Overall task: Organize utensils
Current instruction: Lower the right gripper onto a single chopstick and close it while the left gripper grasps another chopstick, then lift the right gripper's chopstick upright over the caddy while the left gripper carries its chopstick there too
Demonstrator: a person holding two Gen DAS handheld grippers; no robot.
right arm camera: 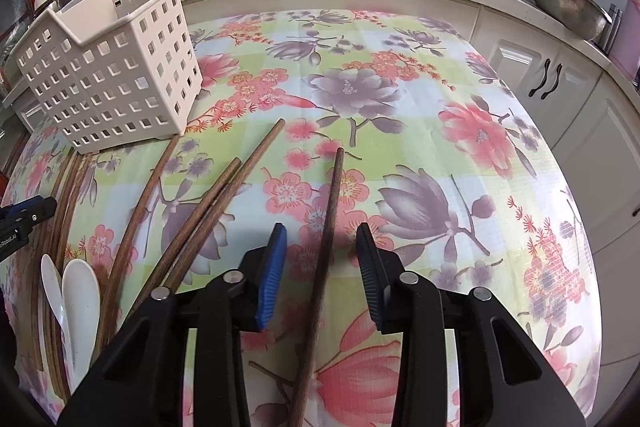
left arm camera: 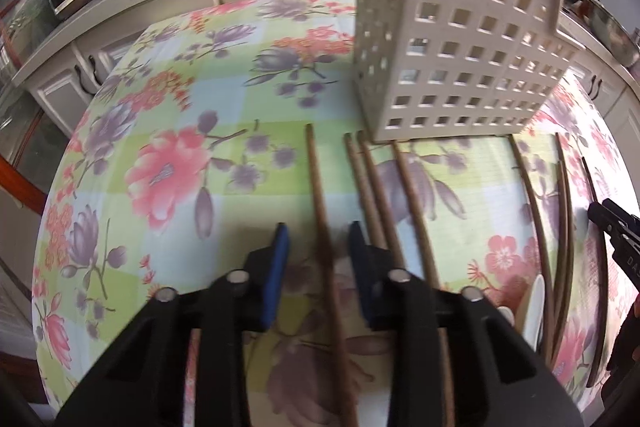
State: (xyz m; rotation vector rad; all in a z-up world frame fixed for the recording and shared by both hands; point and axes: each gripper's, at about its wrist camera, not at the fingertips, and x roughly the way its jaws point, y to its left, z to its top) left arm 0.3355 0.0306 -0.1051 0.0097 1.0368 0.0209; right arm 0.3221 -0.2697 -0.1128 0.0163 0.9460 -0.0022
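Floral tablecloth (right arm camera: 400, 67) carries a basket (right arm camera: 112, 75); my left gripper (left arm camera: 318, 241) and right gripper (right arm camera: 322, 241) gape, each straddling one chopstick (right arm camera: 330, 227).

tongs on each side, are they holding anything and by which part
Nothing is held. The left tongs and the right tongs are both open, each straddling a chopstick that lies on the tablecloth, apparently untouched.

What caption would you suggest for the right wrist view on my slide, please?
Open right gripper straddling a wooden chopstick on the floral tablecloth, perforated utensil basket behind.
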